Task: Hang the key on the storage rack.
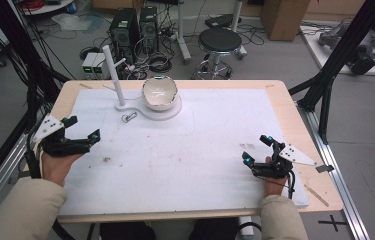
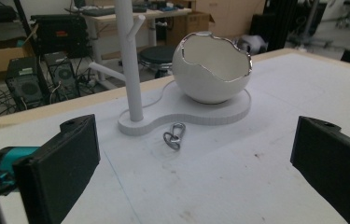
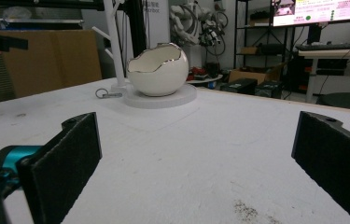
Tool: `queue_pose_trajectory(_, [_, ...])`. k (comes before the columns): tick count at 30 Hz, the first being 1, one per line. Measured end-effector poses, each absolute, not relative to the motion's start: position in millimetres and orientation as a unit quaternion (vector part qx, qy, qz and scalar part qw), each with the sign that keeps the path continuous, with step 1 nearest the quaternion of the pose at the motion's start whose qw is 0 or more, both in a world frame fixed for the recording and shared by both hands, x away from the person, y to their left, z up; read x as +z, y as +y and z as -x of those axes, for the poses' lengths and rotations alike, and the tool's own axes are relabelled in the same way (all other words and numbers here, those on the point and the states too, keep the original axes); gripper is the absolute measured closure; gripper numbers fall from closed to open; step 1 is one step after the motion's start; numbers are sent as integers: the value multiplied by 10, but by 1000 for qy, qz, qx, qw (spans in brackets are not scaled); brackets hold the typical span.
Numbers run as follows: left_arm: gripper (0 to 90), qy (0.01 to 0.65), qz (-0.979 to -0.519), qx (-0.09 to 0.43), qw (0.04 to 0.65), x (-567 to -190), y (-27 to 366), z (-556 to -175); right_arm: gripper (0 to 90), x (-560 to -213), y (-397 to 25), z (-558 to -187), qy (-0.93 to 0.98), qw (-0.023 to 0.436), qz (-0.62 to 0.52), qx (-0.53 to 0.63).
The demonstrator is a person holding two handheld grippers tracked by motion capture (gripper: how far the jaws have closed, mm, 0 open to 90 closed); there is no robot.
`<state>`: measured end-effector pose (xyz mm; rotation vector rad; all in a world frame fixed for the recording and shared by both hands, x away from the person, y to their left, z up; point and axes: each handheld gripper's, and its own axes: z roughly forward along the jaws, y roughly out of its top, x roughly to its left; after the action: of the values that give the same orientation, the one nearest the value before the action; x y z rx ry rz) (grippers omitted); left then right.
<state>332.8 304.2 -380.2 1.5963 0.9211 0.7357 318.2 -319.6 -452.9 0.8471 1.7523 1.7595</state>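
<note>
Left hand-held gripper (image 1: 81, 127) low over counter (image 1: 285, 107) at L edge, jaws wide apart, nothing between. Right hand-held gripper (image 1: 257, 148) near R front corner, jaws also spread, empty. Small metal clip (image 1: 129, 117) flat on white mat, just in front of white stand base (image 1: 167, 114), touching or nearly so, can't tell. Egg-shaped bowl (image 1: 159, 93) upright on base, beside white peg post (image 1: 113, 75). Clip well apart from both grippers, closer to L one.
</note>
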Motion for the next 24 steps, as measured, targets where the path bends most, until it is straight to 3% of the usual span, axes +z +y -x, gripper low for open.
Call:
queue_pose_trajectory(13, [17,390,-752,242,473,-3463,2861,-4145,5,-4529,-3197,-3184,644,255,-314,649])
queue_pose_trajectory(24, [17,409,-775,219,429,-3525,2669,-4515,5,-4529,-3196,-3182,645,255,-312,648])
